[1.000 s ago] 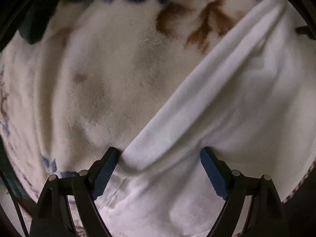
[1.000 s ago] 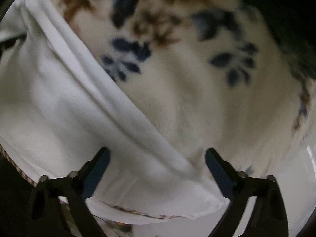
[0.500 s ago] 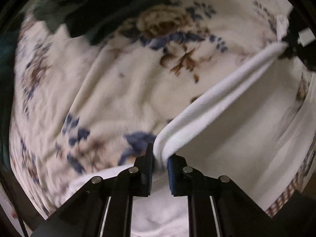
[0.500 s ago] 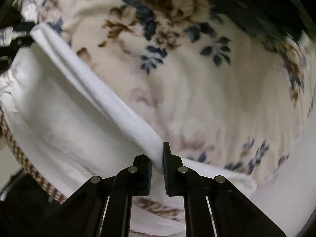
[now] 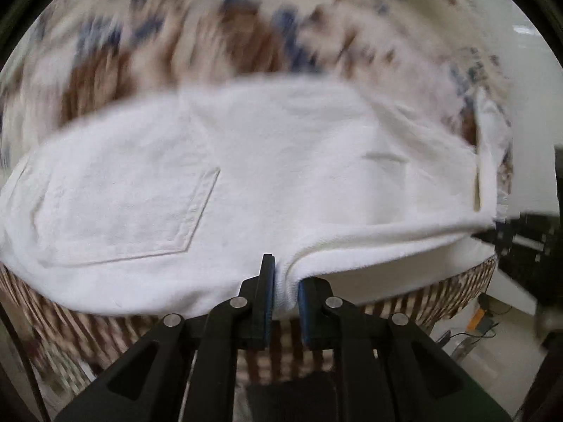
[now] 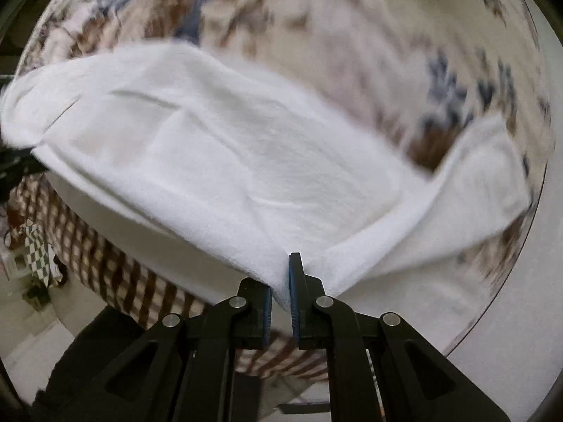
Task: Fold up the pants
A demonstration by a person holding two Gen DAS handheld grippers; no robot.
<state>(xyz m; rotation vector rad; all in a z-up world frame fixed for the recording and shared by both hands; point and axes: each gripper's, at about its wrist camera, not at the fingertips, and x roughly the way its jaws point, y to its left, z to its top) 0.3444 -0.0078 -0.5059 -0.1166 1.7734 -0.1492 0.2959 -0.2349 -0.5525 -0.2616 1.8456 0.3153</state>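
Note:
White pants (image 5: pixel 246 176) hang lifted over a floral blanket, a patch pocket (image 5: pixel 123 207) facing me in the left wrist view. My left gripper (image 5: pixel 285 281) is shut on a thick white edge of the pants, the cloth bunched between its blue pads. In the right wrist view the same white pants (image 6: pixel 228 161) spread away from my right gripper (image 6: pixel 281 281), which is shut on another fold of their edge. A loose white flap (image 6: pixel 475 183) trails off to the right. Both views are blurred by motion.
The cream blanket with blue and brown flowers (image 5: pixel 246 35) (image 6: pixel 352 35) covers the surface beneath. A brown checked cloth (image 5: pixel 440 292) (image 6: pixel 105 246) hangs at its near edge. Pale floor with a cable (image 5: pixel 475 330) and dark furniture (image 5: pixel 527 246) lies to the right.
Both grippers went from open around the pants' edge to shut on it, then rose and swung, lifting the cloth off the blanket. The blanket now lies farther away.

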